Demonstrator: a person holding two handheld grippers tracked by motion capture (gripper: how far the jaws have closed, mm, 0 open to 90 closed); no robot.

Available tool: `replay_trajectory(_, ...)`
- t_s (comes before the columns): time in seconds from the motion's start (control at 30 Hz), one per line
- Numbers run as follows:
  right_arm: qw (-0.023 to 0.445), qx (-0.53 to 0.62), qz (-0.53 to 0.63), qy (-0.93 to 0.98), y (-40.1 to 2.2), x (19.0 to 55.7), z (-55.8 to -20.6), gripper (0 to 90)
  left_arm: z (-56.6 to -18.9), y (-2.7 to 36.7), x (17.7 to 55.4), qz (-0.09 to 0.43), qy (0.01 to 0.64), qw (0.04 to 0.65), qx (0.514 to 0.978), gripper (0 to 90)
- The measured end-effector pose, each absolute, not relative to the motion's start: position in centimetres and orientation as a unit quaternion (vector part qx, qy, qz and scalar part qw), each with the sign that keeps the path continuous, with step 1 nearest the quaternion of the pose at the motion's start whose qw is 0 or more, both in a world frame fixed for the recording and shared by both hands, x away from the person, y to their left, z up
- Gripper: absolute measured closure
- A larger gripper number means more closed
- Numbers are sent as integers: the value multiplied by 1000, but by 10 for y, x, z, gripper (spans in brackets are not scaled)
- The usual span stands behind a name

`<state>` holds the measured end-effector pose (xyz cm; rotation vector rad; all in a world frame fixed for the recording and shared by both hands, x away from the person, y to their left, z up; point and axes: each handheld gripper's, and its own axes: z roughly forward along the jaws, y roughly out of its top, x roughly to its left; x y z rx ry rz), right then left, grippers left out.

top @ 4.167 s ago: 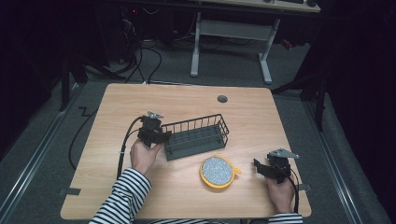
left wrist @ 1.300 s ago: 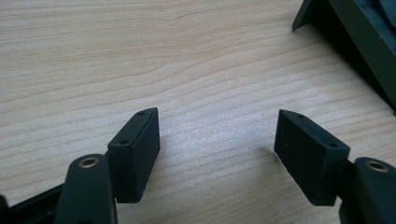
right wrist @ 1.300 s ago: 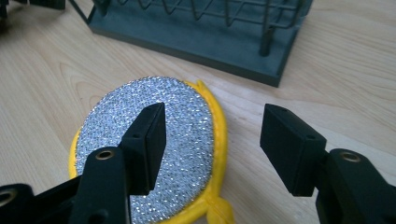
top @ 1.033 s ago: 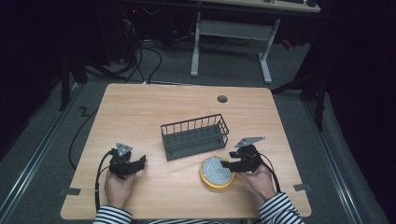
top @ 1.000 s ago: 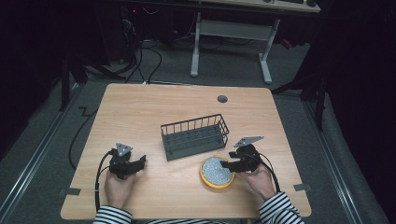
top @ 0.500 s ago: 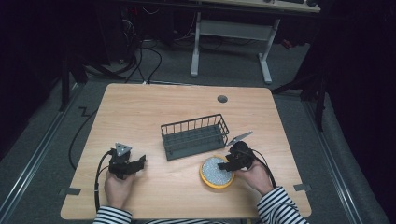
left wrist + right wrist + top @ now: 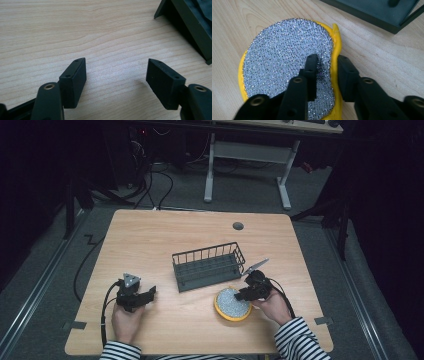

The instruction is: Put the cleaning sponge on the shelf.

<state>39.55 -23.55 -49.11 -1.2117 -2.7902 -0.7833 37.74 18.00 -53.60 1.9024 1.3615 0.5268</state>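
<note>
right jaws pinching the sponge's edge, left jaws spread over bare wood

at far left in the high view, left gripper (image 7: 150, 294) resting low on the table (image 7: 150, 240), gripped by the left hand (image 7: 125, 320), striped sleeve cut off by the bottom edge. in the left gripper view, jaws standing wide apart with nothing between them but wood grain; a dark corner of the rack (image 7: 190, 22) cut off at upper right.

in the middle, wire rack (image 7: 207, 266) standing on the table, well apart from the left gripper, its inside too dark to make out.

just right of and below it, round yellow sponge (image 7: 231, 304) with a silvery scouring face, lying flat near the table's front edge. right gripper (image 7: 239, 296) over its right rim, fingertips hard to make out against the dark body. in the right gripper view, jaws just closing to a narrow gap, one pad (image 7: 312, 68) on the silver face, the other outside the yellow rim, sponge edge (image 7: 334, 70) squeezed between them. sponge's near part hidden under the jaws.
</note>
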Motion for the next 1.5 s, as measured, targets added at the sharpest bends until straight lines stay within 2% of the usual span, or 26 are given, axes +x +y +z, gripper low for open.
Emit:
replay_trajectory(0.2,4,-380,-253,-890,-236,395,-490,799,-536,180,377,205,528,363,740,334)
replay_trajectory(0.53,9,-384,-275,-881,-243,392,-485,813,-536,179,377,207,526,360,742,333)
replay_trajectory(0.73,-3,-388,-287,-876,-253,390,-477,815,-536,173,376,225,517,340,753,332)
replay_trajectory(1.1,-28,-405,-308,-860,-280,383,-463,815,-536,172,376,224,513,342,755,332)
replay_trajectory(1.5,-70,-409,-338,-845,-298,382,-425,814,-536,172,376,224,514,342,755,330)
